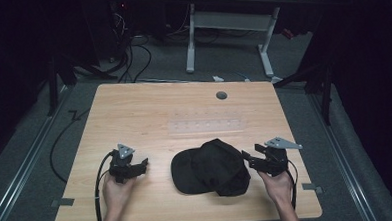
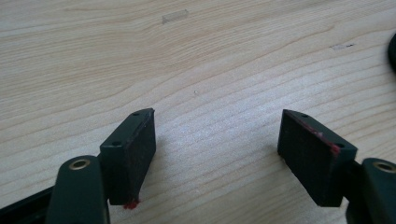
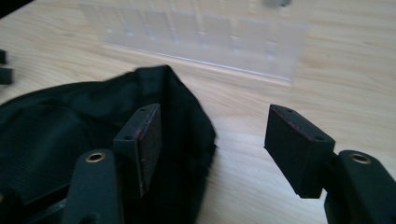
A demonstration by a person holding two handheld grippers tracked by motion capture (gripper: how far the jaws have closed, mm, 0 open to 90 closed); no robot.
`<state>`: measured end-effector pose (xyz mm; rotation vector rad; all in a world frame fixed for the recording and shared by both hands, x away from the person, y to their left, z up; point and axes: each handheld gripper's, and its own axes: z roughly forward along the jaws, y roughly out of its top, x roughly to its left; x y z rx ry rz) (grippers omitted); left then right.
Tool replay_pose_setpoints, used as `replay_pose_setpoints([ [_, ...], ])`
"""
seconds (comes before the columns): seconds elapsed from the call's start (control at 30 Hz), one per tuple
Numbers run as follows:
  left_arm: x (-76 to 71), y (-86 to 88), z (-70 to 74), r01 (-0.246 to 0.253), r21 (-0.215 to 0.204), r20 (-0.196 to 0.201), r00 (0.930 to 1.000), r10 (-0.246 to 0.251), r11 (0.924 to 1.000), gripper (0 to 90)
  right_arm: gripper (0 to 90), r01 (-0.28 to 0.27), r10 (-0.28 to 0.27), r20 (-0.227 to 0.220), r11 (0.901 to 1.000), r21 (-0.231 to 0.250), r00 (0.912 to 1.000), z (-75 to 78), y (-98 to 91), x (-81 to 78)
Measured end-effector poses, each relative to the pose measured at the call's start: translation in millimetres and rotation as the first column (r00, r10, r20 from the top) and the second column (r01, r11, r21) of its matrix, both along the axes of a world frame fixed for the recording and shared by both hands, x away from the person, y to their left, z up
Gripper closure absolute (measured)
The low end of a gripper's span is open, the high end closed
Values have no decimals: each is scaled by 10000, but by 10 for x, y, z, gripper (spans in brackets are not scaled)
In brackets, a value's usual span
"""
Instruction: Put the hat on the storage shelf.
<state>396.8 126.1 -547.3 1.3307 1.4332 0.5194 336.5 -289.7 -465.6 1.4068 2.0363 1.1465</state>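
While the black cap is lying on the bench between both released hand-held grippers, the right hand-held gripper is hovering beside its rear edge and the left hand-held gripper is waiting apart, so pinching fabric squarely seems wise.

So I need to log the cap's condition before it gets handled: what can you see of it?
The cap is black, soft-looking fabric, with a rounded crown and a flat brim pointing toward the left side of the high view. It lies on the wooden table, near the front edge, between the two hands. Its crown looks slumped and creased. In the right gripper view, the right hand-held gripper stands open at its edge, one pad over the fabric; I can't tell if it touches.
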Motion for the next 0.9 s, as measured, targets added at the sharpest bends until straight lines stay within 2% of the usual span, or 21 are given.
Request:
replay_pose_setpoints([
  [0.07,0,0,0,0,-2,0,10000,0,10000,282,357,-309,309,-70,9995,-6,9995,25,91,48],
  [0.2,0,1,0,5,7,-4,10000,-5,10000,282,347,-590,586,-365,9982,-108,9976,-1,214,152],
  [0.37,0,1,0,-1,8,-7,10000,1,10000,281,338,-749,707,-1022,9965,-370,9922,-109,329,283],
  [0.4,0,1,0,-1,8,-7,10000,1,10000,280,338,-749,707,-1022,9965,-370,9922,-109,329,283],
  [0.43,0,1,0,-4,7,-3,10000,4,10000,280,338,-700,643,-1313,9968,-397,9893,-159,348,317],
  [0.5,0,0,0,-14,5,0,10000,14,10000,280,340,-630,565,-1496,9972,-391,9871,-208,352,340],
  [0.7,0,0,1,-21,0,-9,10000,21,10000,279,349,-512,446,-1783,9982,-326,9830,-299,336,376],
  [0.83,1,-1,1,-25,-1,-5,10000,25,10000,278,360,-537,494,-2177,9985,-136,9748,-375,316,414],
  [0.9,1,0,0,-24,4,-7,10000,24,10000,278,374,-583,533,-2205,9982,-164,9739,-394,316,424],
])
